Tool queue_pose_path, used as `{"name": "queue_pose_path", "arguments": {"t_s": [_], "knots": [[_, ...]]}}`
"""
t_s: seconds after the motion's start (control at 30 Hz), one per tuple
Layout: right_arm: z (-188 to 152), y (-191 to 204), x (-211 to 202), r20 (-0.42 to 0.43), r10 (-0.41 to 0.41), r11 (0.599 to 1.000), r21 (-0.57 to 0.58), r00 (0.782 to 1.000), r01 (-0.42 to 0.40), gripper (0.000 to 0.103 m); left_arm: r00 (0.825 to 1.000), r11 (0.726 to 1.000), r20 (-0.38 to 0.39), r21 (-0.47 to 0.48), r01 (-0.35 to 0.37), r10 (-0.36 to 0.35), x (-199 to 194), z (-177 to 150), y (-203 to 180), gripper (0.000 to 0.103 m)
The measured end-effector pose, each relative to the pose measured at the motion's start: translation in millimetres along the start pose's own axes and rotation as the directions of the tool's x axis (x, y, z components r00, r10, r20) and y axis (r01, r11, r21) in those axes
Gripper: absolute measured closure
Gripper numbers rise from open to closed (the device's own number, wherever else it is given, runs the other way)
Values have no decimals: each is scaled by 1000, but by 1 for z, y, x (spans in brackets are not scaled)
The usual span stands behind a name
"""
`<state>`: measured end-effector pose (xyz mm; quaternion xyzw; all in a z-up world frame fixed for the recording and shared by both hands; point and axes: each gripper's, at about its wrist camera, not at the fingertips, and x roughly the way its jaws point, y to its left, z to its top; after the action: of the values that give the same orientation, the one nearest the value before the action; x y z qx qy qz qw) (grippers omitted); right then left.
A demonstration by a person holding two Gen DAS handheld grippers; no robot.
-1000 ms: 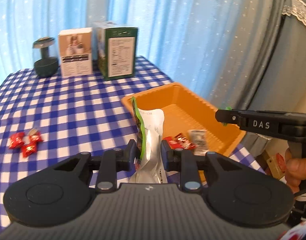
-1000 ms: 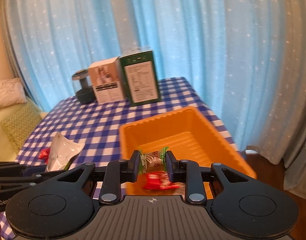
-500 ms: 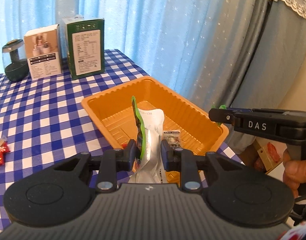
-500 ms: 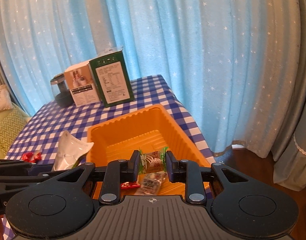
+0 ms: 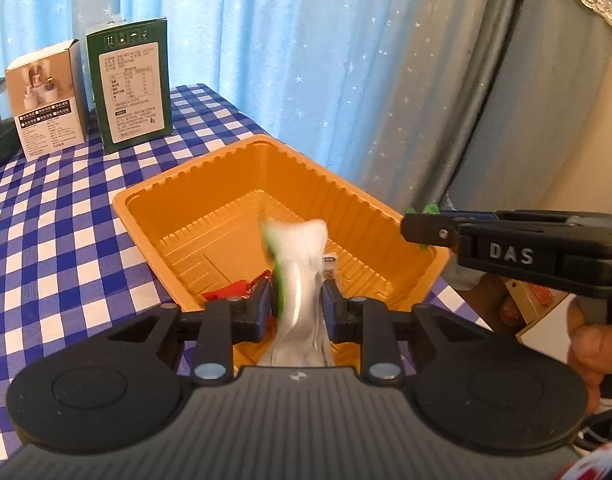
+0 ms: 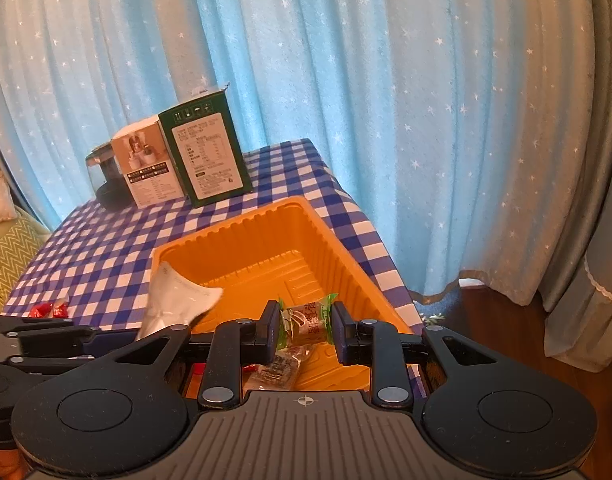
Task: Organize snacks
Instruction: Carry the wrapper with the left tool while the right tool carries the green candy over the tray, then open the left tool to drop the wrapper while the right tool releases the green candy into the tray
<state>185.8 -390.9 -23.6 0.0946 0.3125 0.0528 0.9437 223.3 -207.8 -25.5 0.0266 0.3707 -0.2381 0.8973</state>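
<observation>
Both our claws have come forward since a second ago, so the orange tray [image 5: 385,216] now sits straight below them rather than off to one side. Our left claw [image 5: 296,304] has slackened its narrow grip on the silver-and-green pouch [image 5: 300,276], which blurs between the pads, and whether they pinch it firmly we cannot tell. That pouch stands upright over the tray's near edge. Our right claw [image 6: 304,330] is clamped across a small green-ended snack packet [image 6: 306,320], held level above the tray's near end.

On the tray floor lie a red wrapper [image 5: 234,290] and a clear printed packet [image 6: 276,370], both close to the near wall; the far half of the floor shows bare orange ribs. On the tabletop [image 6: 106,248], loose red candies [image 6: 50,310] lie near the left edge, well apart from the tray. At the far edge stand a green box [image 6: 206,156], a white box [image 6: 146,168] touching it, and a dark jar [image 6: 106,184] just beside. The tray's right rim runs close to the tabletop's right edge, where the curtain [image 6: 425,120] hangs.
</observation>
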Motion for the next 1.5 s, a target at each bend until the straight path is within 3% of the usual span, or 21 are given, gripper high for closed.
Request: {"name": "queue_pose_path", "arguments": {"t_s": [0.5, 0.9, 1.0, 1.07, 1.1, 1.13, 1.23, 1.5], "knots": [[3, 11, -1, 7, 29, 1000, -12, 1000, -28, 75, 997, 996, 27, -44, -77, 79, -31, -10, 30, 73], [12, 20, 4, 16, 42, 999, -27, 999, -41, 75, 996, 995, 43, -54, -79, 82, -40, -9, 35, 73], [13, 19, 7, 24, 84, 996, -23, 996, -84, 75, 996, 995, 44, -56, -77, 79, -40, -9, 36, 73], [15, 17, 11, 15, 93, 996, -4, 996, -93, 63, 996, 995, 43, -57, -79, 81, -40, -10, 37, 72], [15, 14, 10, 23, 92, 996, 13, 996, -92, 48, 996, 995, 43, -59, -80, 82, -41, -10, 37, 71], [15, 12, 9, 33, 86, 996, 28, 996, -87, 41, 996, 995, 44, -64, -79, 82, -41, -11, 38, 69], [14, 5, 6, 34, 64, 996, 56, 997, -66, 41, 995, 994, 46, -73, -84, 88, -43, -13, 40, 62], [8, 2, -11, 16, 53, 996, 76, 998, -54, 41, 994, 993, 55, -69, -91, 95, -57, -16, 37, 62]]}}
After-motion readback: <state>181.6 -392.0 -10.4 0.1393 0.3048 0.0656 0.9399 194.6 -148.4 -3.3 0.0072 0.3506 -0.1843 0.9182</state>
